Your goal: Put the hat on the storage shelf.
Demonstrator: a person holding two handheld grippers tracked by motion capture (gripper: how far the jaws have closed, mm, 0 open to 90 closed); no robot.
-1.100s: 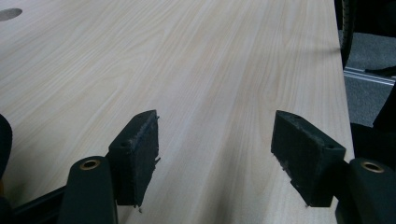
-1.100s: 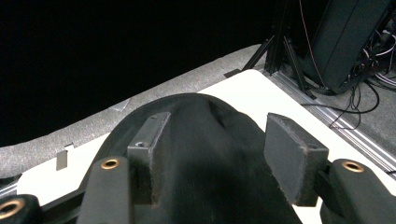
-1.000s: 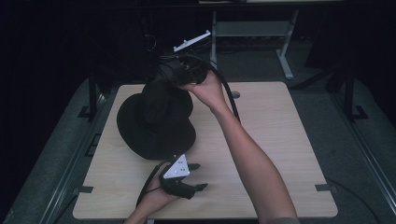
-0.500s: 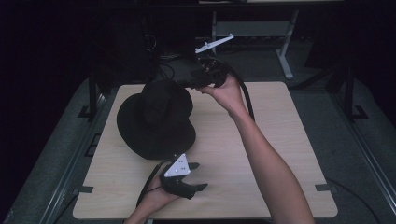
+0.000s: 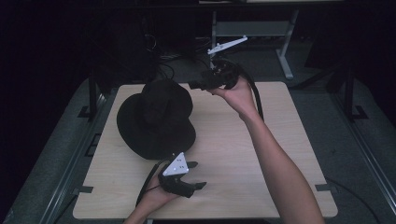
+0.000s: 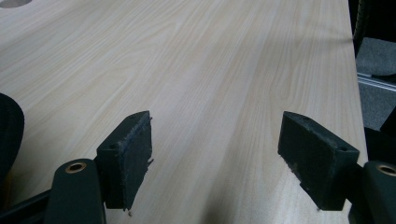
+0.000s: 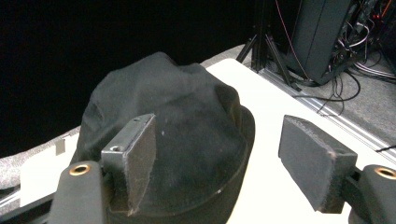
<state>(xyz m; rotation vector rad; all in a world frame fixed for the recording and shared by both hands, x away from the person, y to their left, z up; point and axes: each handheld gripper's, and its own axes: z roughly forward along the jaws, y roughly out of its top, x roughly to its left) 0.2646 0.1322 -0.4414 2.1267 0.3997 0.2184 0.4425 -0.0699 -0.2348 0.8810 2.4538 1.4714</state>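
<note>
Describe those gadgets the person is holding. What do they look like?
Each gripper, left and right, is black with two flat, padded jaws on brass-coloured pivots, a pale three-cornered plate on top and a black cable trailing. The forearms are bare, with no sleeves.

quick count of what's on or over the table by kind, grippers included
hat: 1
grippers: 2, left gripper and right gripper, both open and empty
total: 3
</note>
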